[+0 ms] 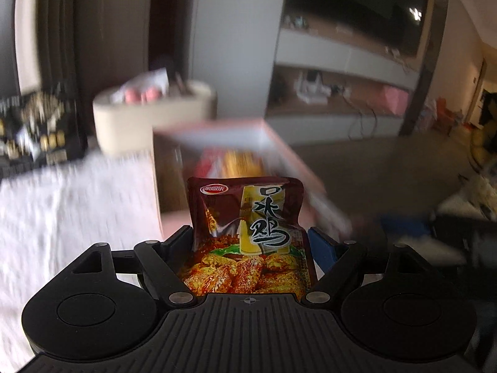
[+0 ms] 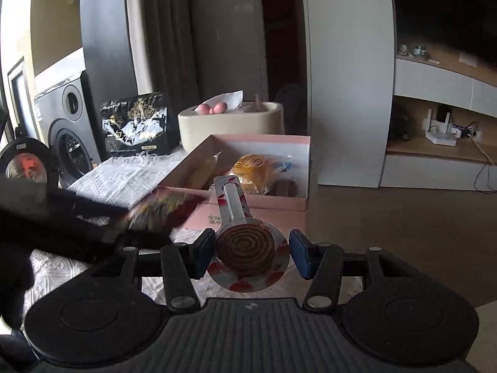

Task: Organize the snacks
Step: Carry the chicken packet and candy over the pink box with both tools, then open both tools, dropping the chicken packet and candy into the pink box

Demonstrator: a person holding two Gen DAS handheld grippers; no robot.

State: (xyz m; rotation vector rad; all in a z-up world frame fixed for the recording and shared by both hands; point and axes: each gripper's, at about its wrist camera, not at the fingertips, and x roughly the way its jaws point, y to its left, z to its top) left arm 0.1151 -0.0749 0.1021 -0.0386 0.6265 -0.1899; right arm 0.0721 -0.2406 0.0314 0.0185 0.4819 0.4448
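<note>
Two snacks in transit toward the pink box (image 2: 248,143), open-topped, dead ahead of both tools.

Left tool (image 1: 248,245): clamped on the chicken pouch (image 1: 245,223), jaws pressing its lower sides. Pouch upright between the pads, long axis running away from the tool, top seal toward the box, printed face up to the camera. Box just beyond the pouch's far edge, blurred.

Right tool (image 2: 251,253): jaws about half apart, bracketing the round head of the lollipop (image 2: 245,251). Left pad at the wrapper's edge, right pad seemingly a sliver clear (contact not certain from this angle, though the lollipop hangs above the worktop (image 2: 124,177), so a hold of some kind seems likely). Long axis along the stick, stick end pointing forward and slightly left toward the box, spiral face tilted up.

For a clean drop: carry each snack fully past the near wall of the box before letting go; keep the pouch flat enough to lie on the items already inside, the orange packet (image 2: 253,168) among them. Lollipop best laid stick-first along the box length, not across it. Staggered releases advisable, with the left tool and its pouch crossing low and left of the right tool. Gentle lowering, no tossing.
</note>
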